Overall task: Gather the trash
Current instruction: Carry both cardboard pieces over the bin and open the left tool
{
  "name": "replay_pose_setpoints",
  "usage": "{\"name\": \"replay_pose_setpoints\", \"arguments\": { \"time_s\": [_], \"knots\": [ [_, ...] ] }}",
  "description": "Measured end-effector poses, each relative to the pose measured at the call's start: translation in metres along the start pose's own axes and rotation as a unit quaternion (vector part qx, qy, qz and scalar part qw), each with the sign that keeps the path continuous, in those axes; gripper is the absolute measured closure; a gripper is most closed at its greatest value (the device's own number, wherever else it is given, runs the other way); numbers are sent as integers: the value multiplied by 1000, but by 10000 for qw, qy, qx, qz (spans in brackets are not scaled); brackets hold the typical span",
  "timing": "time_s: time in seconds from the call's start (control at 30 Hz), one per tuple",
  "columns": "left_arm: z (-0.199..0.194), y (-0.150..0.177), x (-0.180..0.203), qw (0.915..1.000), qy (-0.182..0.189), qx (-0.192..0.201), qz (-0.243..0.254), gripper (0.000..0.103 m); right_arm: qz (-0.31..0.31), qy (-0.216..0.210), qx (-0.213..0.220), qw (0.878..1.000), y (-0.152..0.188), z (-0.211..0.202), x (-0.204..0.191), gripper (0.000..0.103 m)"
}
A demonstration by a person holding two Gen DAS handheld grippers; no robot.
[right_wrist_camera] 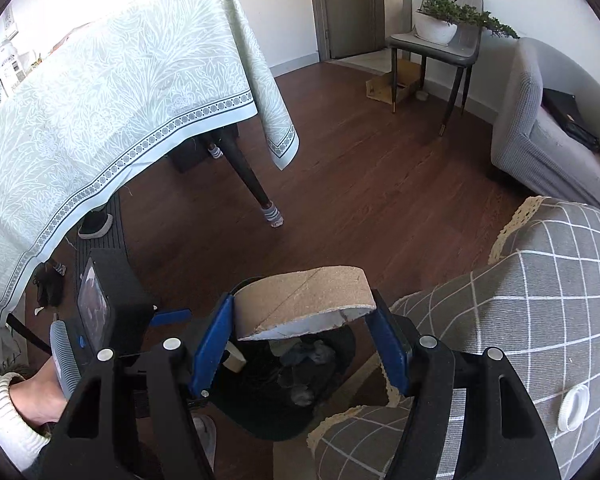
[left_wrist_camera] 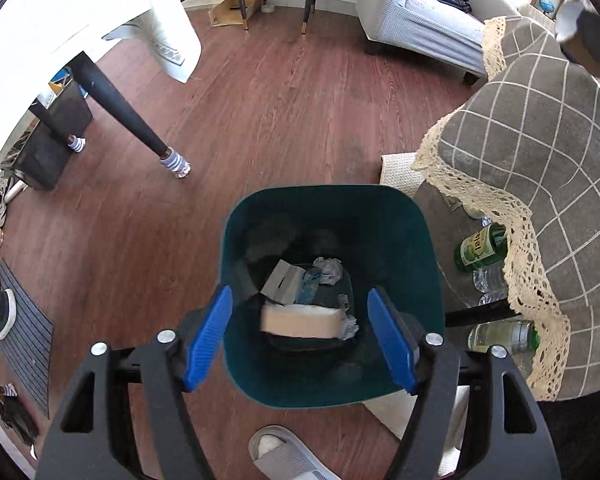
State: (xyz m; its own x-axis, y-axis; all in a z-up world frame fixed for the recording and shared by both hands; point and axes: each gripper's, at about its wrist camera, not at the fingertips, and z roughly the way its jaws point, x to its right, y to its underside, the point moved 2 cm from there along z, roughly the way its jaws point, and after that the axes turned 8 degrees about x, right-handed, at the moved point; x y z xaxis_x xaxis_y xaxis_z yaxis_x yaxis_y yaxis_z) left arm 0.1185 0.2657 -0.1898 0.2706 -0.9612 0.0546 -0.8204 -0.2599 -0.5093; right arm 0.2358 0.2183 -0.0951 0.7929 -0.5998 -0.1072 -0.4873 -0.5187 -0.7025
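Note:
A dark green trash bin (left_wrist_camera: 400, 216) stands on the wood floor. Inside lie a cardboard tube (left_wrist_camera: 300, 322), a grey box (left_wrist_camera: 282, 284) and crumpled paper (left_wrist_camera: 330, 270). My left gripper (left_wrist_camera: 300, 332) is open and empty, right above the bin's mouth. My right gripper (right_wrist_camera: 304, 338) is shut on a flattened brown cardboard tube (right_wrist_camera: 304, 292) and holds it above the bin (right_wrist_camera: 260, 420), whose contents show dimly below. The left gripper's body (right_wrist_camera: 100, 304) and the hand holding it show at the left of the right wrist view.
A low table with a grey checked, lace-edged cloth (left_wrist_camera: 540, 184) stands right of the bin, with bottles (left_wrist_camera: 478, 246) under it. A white cap (right_wrist_camera: 574, 406) lies on that cloth. A dining table with a pale cloth (right_wrist_camera: 100, 120), a chair (right_wrist_camera: 436, 44) and a sofa (right_wrist_camera: 548, 132) stand around.

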Motion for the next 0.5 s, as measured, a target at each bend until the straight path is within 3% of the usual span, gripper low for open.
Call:
{"name": "replay_pose_setpoints", "arguments": {
  "time_s": [0.17,0.5],
  "knots": [
    [-14,0,-15,9998,-67,99,-177,29,5,-25,-103,9999,2,13,-9,35],
    [-65,-18,-48,9946,-292,819,-567,38,-240,-130,-579,9979,23,57,-45,35]
  ]
}}
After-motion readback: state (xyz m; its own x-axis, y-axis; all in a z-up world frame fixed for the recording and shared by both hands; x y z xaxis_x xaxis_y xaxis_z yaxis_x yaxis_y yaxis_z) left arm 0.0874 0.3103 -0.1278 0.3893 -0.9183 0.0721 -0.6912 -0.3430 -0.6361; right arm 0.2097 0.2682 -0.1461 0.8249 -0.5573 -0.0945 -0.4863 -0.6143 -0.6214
